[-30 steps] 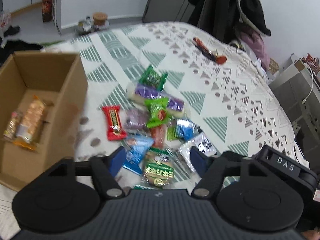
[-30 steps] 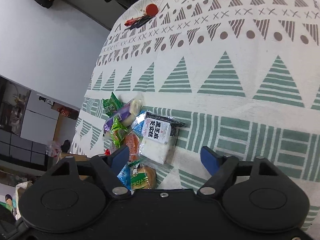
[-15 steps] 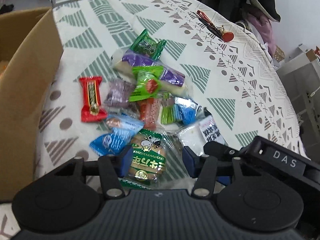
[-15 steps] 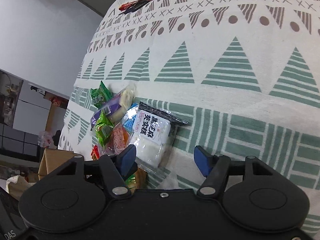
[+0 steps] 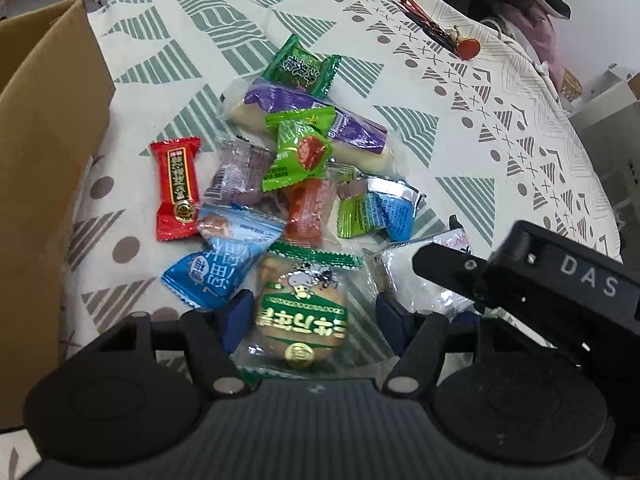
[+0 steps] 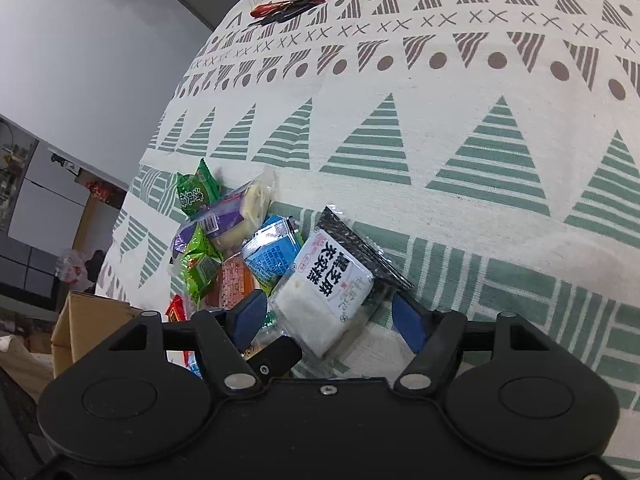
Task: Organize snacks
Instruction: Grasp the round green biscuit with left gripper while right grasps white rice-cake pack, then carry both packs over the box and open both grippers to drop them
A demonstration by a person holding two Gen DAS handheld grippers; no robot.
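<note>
"DAS" on right gripper (image 5: 404,312); white packet (image 6: 320,300) reads 黑芝麻.

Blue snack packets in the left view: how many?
2. One lies below the red candy, by the cookie; one sits right of the orange packet. Others may be buried.

left gripper (image 5: 314,316) angled down, jaws opening, right gripper (image 6: 328,316) just beside it, jaws opening

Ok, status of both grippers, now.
Left gripper: opening, round green-labelled cake packet between jaws, ungripped.
Right gripper: opening, white sesame cake packet between jaws, ungripped.
</note>
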